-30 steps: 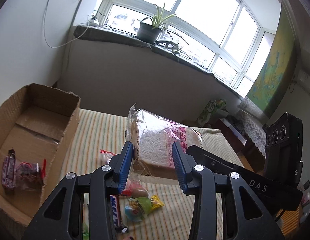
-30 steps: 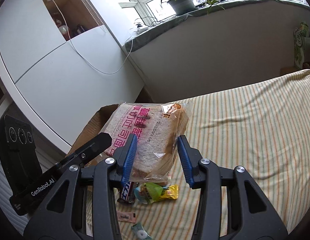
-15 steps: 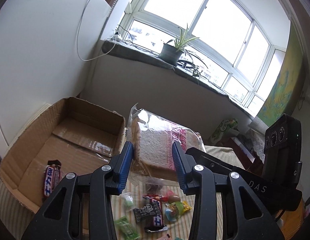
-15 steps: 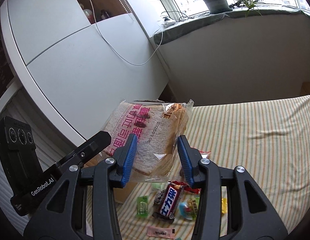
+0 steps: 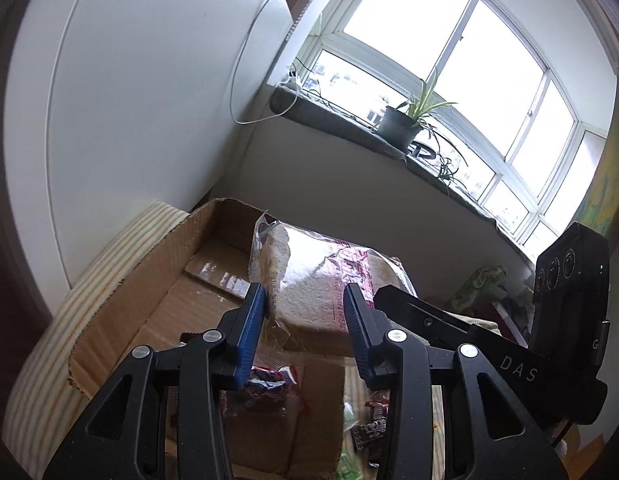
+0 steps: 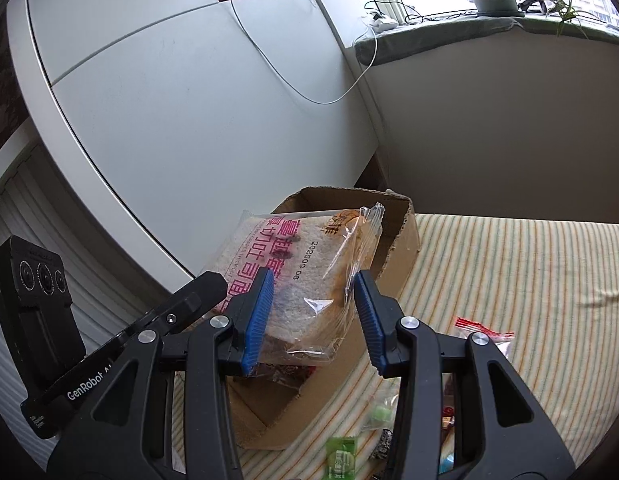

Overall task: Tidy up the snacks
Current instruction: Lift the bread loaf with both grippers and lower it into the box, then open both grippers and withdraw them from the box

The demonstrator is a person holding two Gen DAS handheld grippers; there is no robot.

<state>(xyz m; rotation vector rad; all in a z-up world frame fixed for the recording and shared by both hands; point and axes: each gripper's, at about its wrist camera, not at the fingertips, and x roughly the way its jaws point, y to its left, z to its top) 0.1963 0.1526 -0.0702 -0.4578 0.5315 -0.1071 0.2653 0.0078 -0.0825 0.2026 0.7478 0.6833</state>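
You hold the bag of sliced bread (image 5: pixel 329 280) between both claws at once, and that two-sided carry makes sense: the loaf is soft and its clear wrapper is slippery, so a single pinch would likely crush a corner or let it swing. Your left claw (image 5: pixel 305 322) is clenched on one end of the bag, its blue pads (image 5: pixel 251 330) pressing the plastic near the crust, while your right claw (image 6: pixel 315 314) grasps the opposite end, the wrapper (image 6: pixel 309 276) bulging between its fingers. The loaf hangs tilted in the air above the open cardboard box (image 5: pixel 149 300), which sits at the edge of the striped bed (image 6: pixel 509 272) close to the white cabinet (image 6: pixel 189 100). Inside the box you can already make out at least one wrapped snack (image 5: pixel 269 378) on the floor of it, so the bread looks bound for the same place. The rest of the small sweets (image 6: pixel 341 452) lie scattered on the bed just beside the box, waiting their turn. Judging from this, you are at the lowering step: bring the loaf down flat over a bare part of the box floor, then ease both claws apart together so neither end drops first and flips the bag.
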